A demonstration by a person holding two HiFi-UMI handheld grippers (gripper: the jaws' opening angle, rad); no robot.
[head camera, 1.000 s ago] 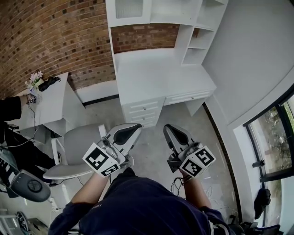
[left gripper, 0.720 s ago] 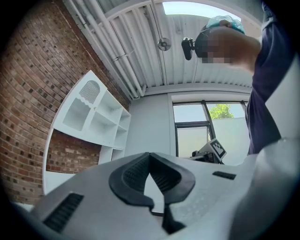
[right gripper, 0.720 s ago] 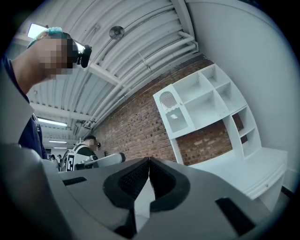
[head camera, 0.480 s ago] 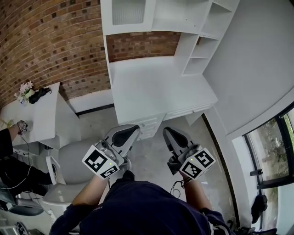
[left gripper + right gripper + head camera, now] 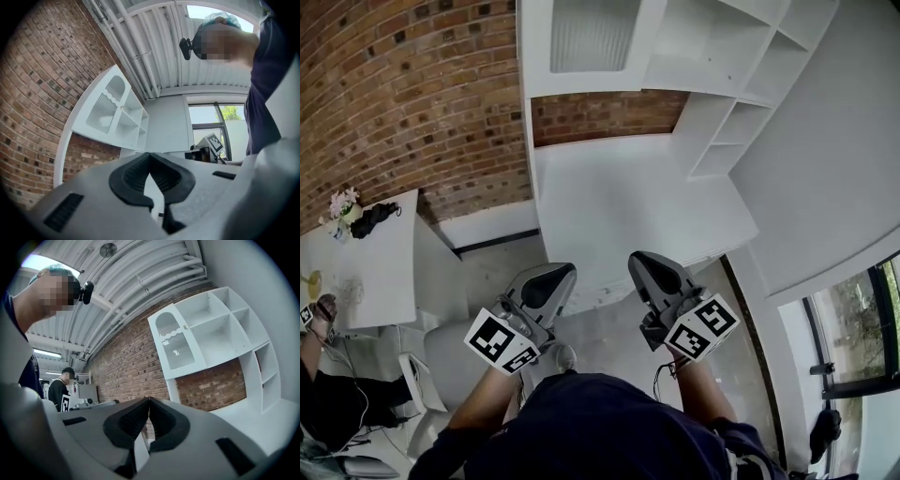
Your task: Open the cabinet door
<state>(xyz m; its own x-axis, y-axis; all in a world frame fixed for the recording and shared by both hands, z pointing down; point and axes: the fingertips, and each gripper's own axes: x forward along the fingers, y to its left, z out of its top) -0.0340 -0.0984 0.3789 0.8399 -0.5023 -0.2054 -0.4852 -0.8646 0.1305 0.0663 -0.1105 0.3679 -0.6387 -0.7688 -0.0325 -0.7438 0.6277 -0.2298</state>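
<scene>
Where the brick wall (image 5: 403, 103) runs behind everything, a tall white shelf unit (image 5: 694, 141) stands against it, and its white table (image 5: 628, 216) top lies bare below the person's head camera. The unit's upper part is split into boxes: the open compartments (image 5: 717, 42) on the right show only their own white walls and dividers, while the leftmost box is closed off by the cabinet door (image 5: 592, 36). That door sits at the unit's top left, above a strip of exposed brick, well apart from both tools. It is shut flat in its frame, white, with a ribbed translucent pane that is arched at the top (the right gripper view shows the arch best) and a small knob (image 5: 185, 327) on the edge next to the open boxes. A little dark mark shows on the pane, too small to make out. Off to the left stands a second, smaller white table (image 5: 370, 272) carrying a bunch of pale flowers (image 5: 342, 203) and a black object (image 5: 373, 216) beside them. Held out over the near edge of the big table, the left hand-held gripper (image 5: 546, 281) has its dark ribbed pads pressed together at the tips with nothing between them, and the right hand-held gripper (image 5: 652, 272) is likewise fully closed and empty.
</scene>
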